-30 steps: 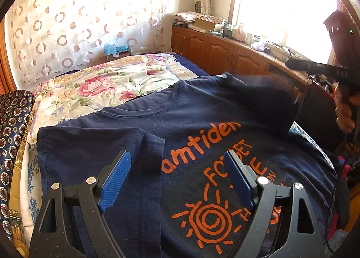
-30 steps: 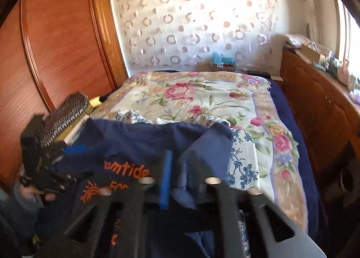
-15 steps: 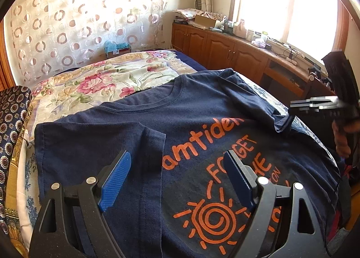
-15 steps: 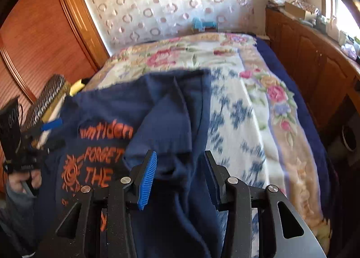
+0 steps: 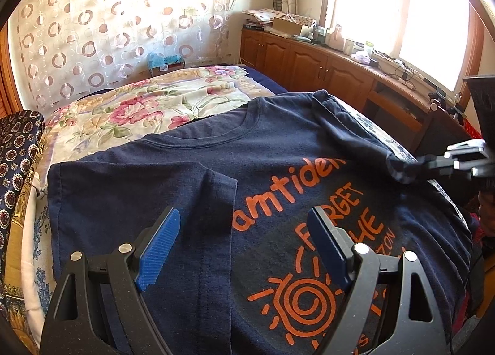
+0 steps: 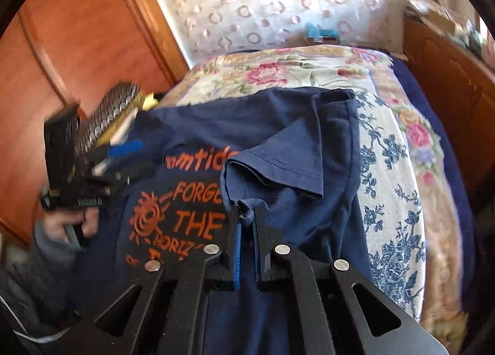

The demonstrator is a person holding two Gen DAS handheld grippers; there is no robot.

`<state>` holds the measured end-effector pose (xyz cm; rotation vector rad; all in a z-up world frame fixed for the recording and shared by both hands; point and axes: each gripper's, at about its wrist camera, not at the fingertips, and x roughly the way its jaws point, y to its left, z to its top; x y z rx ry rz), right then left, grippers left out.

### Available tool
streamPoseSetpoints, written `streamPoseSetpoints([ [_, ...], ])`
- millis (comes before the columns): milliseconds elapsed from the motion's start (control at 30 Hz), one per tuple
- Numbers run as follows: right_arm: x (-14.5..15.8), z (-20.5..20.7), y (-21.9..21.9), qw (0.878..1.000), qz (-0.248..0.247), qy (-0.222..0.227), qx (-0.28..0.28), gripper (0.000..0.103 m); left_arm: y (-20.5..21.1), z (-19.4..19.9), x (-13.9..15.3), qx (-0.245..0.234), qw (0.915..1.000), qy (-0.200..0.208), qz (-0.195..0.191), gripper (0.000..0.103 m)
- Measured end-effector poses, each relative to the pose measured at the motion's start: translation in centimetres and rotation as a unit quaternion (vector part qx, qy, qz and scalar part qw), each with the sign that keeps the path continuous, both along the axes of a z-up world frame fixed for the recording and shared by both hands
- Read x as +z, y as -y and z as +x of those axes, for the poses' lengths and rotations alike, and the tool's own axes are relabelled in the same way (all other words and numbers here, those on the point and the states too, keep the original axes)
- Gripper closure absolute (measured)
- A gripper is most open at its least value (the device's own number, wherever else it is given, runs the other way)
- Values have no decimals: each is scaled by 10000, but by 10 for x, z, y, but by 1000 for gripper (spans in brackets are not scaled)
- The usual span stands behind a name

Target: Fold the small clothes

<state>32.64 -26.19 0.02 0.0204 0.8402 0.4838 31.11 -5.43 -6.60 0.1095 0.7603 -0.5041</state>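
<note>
Right gripper [image 6: 246,219] pinches navy T-shirt [image 6: 294,144] sleeve on bed [image 6: 399,188]

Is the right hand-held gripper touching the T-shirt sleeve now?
Touching. In the right wrist view, the right hand-held gripper has its jaws shut on a fold of the sleeve of the navy T-shirt; cloth sticks up between the pads.
</note>
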Motion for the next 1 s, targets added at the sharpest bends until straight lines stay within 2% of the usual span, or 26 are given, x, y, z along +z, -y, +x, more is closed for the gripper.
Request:
streamPoseSetpoints([
  [67, -5, -2, -2, 9998, -148, -92, 65, 83, 0, 0, 0, 4, 10000, 28, 14, 18],
  [133, -5, -5, 3, 10000, -50, -44, 57, 68, 0, 0, 0, -9, 10000, 38, 21, 18],
  [233, 0, -12, 17, 9994, -100, 193, -273, 57, 6, -2, 3, -89, 9999, 87, 101, 18],
  [433, -14, -20, 46, 9920, -689, 432, -964, 56, 34, -11, 14, -496, 9987, 60, 122, 18],
  [533, -24, -18, 56, 9903, -776, 365, -1097, 56, 56, -13, 22, -700, 9974, 16, 160, 18],
  [633, -27, -16, 61, 9895, -823, 394, -1122, 56, 77, -13, 29, -948, 9955, -40, 49, 23],
  [733, -24, -17, 67, 9893, -767, 466, -1152, 56, 102, -9, 31, -1204, 9927, -118, 5, 32],
  [800, -21, -18, 72, 9893, -674, 541, -1179, 56, 120, -5, 28, -1366, 9904, -231, 20, 46],
  [900, -17, -20, 78, 9890, -599, 626, -1200, 56, 144, 5, 21, -1590, 9860, -508, -38, 58],
  [1000, -13, -23, 81, 9888, -592, 680, -1189, 56, 163, 10, 11, -1738, 9827, -633, 74, 64],
])
